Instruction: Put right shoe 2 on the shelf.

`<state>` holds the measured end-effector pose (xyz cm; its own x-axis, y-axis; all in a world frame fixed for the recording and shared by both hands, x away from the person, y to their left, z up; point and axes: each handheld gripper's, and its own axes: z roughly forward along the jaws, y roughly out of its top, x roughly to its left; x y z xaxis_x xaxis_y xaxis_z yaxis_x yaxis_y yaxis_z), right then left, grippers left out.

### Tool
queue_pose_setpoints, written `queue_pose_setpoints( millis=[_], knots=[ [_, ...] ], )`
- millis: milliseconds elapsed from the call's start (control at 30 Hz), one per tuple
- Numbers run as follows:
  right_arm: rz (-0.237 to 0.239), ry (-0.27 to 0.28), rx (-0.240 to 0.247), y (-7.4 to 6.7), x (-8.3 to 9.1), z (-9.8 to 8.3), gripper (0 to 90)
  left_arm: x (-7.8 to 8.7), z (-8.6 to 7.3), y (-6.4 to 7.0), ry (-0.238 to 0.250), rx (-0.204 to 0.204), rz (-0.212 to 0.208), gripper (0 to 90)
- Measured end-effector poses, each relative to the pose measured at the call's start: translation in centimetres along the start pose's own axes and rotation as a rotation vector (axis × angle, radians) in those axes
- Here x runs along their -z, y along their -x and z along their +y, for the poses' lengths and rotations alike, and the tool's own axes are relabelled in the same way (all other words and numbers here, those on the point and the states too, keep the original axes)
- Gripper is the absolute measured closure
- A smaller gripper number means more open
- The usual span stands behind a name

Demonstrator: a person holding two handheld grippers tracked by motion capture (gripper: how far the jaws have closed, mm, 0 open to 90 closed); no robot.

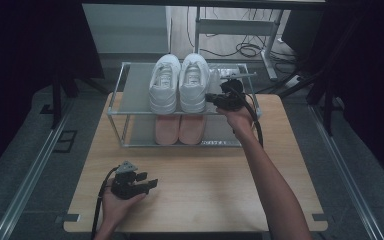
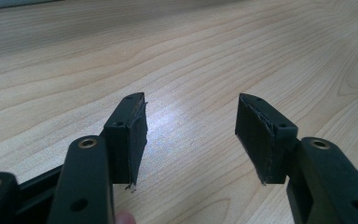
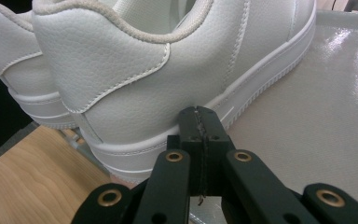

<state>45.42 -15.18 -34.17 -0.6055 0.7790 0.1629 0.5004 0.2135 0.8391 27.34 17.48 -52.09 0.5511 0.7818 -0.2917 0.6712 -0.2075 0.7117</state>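
Note:
A pair of white sneakers (image 1: 180, 82) stands side by side on the top shelf of a small glass-and-metal rack (image 1: 130, 107). On the shelf below is a pair of pink shoes (image 1: 180, 130). My right gripper (image 1: 211, 97) is shut with nothing between its jaws, its tip against the outer side of the right white sneaker (image 3: 168, 70) near the heel. My left gripper (image 1: 152, 181) rests low over the wooden table (image 1: 205, 185) near its front left; its jaws stand open and empty (image 2: 191, 135) over bare wood.
The rack sits at the far half of the table. A metal bench frame and loose cables (image 1: 245, 50) lie on the floor behind it. Dark curtains hang on both sides, and floor rails (image 1: 25, 185) run along the table.

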Motion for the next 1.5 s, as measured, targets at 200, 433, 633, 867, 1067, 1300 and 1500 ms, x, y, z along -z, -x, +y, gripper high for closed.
queue_pose_setpoints(
  millis=[200,433,633,867,1067,1300,1500],
  knots=[
    [0.006,-0.001,0.003,-0.5,-0.2,0.0,90.0,-0.2,0.0,0.0,-0.006,-0.004,0.000,44.1],
    [-0.010,0.002,0.013,-0.5,0.0,-0.2,89.9,0.1,0.0,-0.1,0.001,0.000,-0.001,44.0],
    [0.003,0.029,-0.004,-0.1,0.9,-0.6,88.7,0.1,0.0,-0.2,0.000,0.003,-0.005,44.0],
    [0.034,0.066,-0.005,0.5,2.0,-1.2,87.6,0.0,-0.2,-0.8,0.002,0.031,-0.001,44.0],
    [0.046,0.081,0.015,0.9,2.7,-2.0,84.2,0.1,-0.2,-1.2,0.009,0.045,0.005,44.0],
    [0.056,0.092,0.051,1.3,3.8,-3.8,69.7,0.0,-0.4,-1.3,-0.005,0.043,0.009,43.8],
    [0.070,0.116,0.073,1.5,5.4,-5.9,59.1,0.4,-0.5,-1.2,0.001,0.040,0.010,43.5]
  ],
)
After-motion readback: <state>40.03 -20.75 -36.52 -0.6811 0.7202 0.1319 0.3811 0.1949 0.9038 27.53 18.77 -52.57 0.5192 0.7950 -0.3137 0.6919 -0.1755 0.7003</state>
